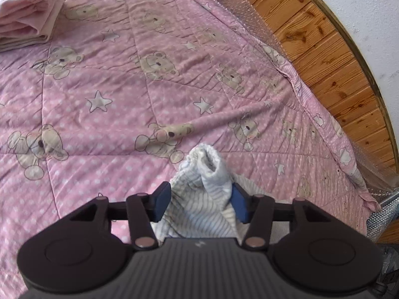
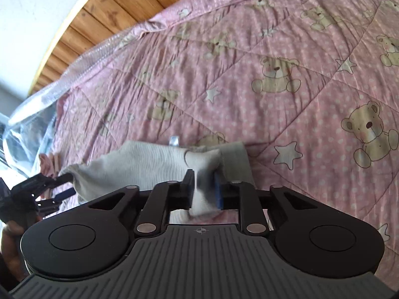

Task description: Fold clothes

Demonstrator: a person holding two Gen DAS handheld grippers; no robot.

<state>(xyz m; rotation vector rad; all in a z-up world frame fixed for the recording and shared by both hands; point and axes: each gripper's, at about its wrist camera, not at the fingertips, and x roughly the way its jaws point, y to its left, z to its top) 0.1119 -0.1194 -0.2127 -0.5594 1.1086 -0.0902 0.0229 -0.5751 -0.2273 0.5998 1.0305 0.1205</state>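
Right gripper (image 2: 205,186) pinched narrowly on the pale ribbed garment (image 2: 139,167), left gripper (image 1: 199,199) half-open around its bunched end (right pad touching), cloth stretched sideways between them over the pink quilt (image 2: 286,94).

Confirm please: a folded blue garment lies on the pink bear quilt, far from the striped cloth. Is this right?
Only the colour is wrong: the folded garment is pale pink, not blue, as the left wrist view shows. It does lie on the quilt, far from the striped cloth.
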